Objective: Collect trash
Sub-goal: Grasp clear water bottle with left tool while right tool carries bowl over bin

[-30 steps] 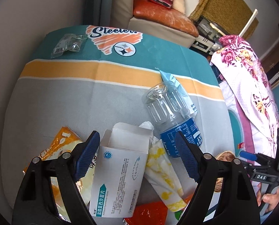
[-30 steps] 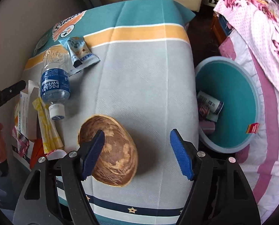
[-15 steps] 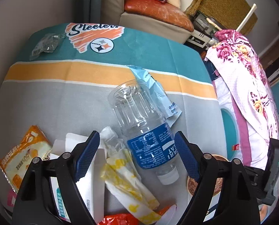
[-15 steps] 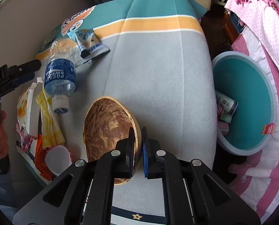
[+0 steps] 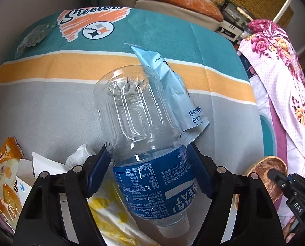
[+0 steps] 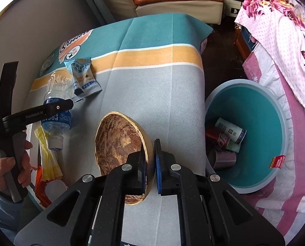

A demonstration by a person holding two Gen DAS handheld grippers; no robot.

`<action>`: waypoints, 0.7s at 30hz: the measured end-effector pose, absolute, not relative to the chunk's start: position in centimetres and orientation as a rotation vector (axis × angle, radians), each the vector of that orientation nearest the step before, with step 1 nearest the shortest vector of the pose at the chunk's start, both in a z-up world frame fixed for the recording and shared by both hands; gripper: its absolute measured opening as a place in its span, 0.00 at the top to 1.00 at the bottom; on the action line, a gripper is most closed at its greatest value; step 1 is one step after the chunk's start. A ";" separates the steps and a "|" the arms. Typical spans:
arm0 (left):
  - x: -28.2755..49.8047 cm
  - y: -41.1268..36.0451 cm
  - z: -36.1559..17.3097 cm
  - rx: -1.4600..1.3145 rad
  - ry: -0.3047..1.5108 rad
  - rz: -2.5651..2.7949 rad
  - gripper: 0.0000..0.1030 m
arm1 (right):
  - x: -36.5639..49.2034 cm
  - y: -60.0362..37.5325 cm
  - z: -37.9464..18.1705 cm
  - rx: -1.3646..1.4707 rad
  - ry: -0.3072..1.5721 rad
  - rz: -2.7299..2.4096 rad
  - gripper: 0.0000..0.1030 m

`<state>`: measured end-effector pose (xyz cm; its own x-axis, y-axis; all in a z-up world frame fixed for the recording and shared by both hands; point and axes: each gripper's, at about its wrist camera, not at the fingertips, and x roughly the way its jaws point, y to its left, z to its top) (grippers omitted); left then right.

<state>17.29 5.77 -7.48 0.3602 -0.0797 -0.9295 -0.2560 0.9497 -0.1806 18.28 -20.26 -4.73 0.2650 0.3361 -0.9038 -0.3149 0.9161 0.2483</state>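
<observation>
My left gripper (image 5: pixel 150 172) is shut on a clear plastic bottle (image 5: pixel 144 135) with a blue label, its white cap pointing toward me. The bottle also shows in the right wrist view (image 6: pixel 57 104), held by the left gripper's fingers (image 6: pixel 56 107). My right gripper (image 6: pixel 150 164) is shut on the rim of a brown wooden bowl (image 6: pixel 119 143) that stands on the tablecloth. A light blue snack wrapper (image 5: pixel 173 90) lies just behind the bottle. A teal trash bin (image 6: pixel 255 135) stands on the floor right of the table and holds cups and wrappers.
A yellow wrapper (image 5: pixel 111 221), a white carton (image 5: pixel 41 168), an orange snack bag (image 5: pixel 4 176) and a crumpled tissue (image 5: pixel 80 155) lie at the table's near left. A clear plastic bag (image 5: pixel 33 37) lies far left. A floral-covered bed (image 6: pixel 286 41) stands on the right.
My left gripper moved forward and closed on the bottle. My right gripper closed on the bowl's rim half a second ago and holds it still.
</observation>
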 end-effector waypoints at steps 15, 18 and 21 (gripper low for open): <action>12.8 4.2 -2.1 -0.300 1.114 0.075 0.28 | 18.8 -23.4 -3.2 0.071 1.159 0.442 0.93; 12.5 2.0 -1.0 -0.283 1.105 0.020 0.28 | 18.8 -24.9 -2.6 0.089 1.140 0.425 0.93; 12.8 -0.8 -0.2 -0.278 1.103 -0.057 0.28 | 18.8 -26.7 -2.1 0.100 1.119 0.398 0.93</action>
